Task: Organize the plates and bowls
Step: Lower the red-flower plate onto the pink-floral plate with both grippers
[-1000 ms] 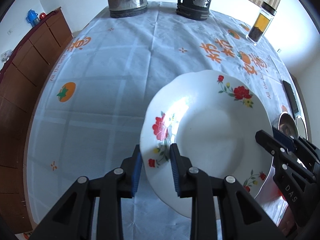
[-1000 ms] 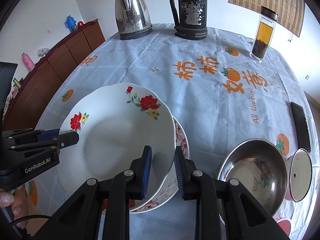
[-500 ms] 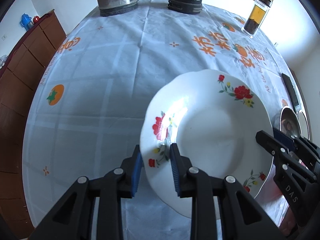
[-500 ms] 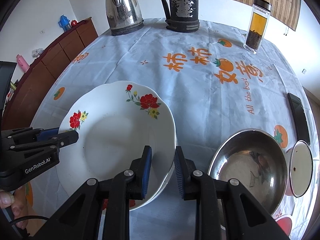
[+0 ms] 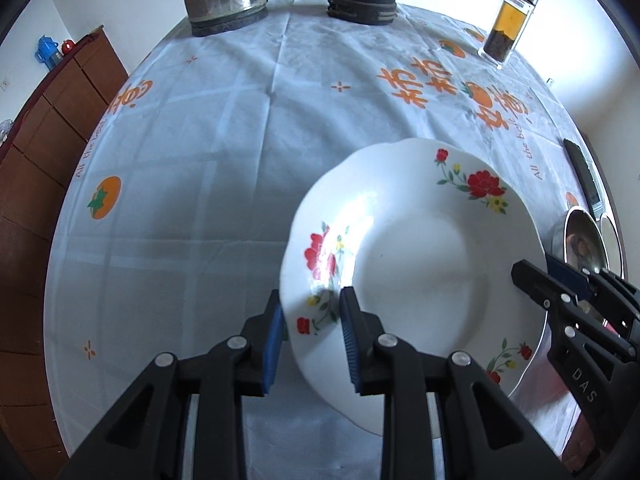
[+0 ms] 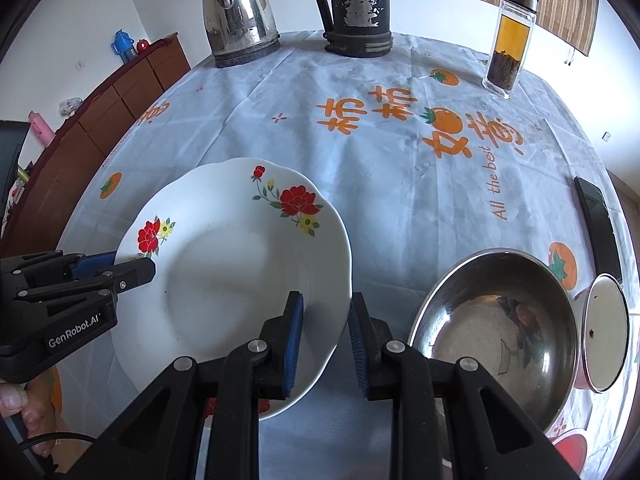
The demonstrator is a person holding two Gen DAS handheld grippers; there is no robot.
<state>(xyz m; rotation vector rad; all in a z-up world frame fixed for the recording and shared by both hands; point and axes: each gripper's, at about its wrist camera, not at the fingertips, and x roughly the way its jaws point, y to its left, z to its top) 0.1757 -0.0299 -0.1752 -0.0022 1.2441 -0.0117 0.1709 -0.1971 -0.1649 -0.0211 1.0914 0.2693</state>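
- The flowered plate [image 5: 420, 264] hangs above the counter [image 5: 224, 152], held at opposite rims.
- Left claw [image 5: 311, 330] pinches its left rim between nearly closed pads.
- Right claw [image 6: 326, 330] grips the right rim likewise.
- A steel bowl [image 6: 496, 328] sits just right.

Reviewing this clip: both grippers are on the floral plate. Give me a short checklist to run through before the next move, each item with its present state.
1. Left gripper on the floral plate: ok, its jaws straddle the rim on the plate's left side.
2. Right gripper on the plate: ok, its jaws straddle the opposite rim.
3. Pads pressing firmly on the rim: cannot tell from either view.
4. Plate clear of the steel bowl: ok, tablecloth shows between them.
5. Room ahead on the tablecloth: ok, the kettle, dark jug and tea bottle stand at the far edge.
6. What lies under the plate: cannot tell, hidden now.
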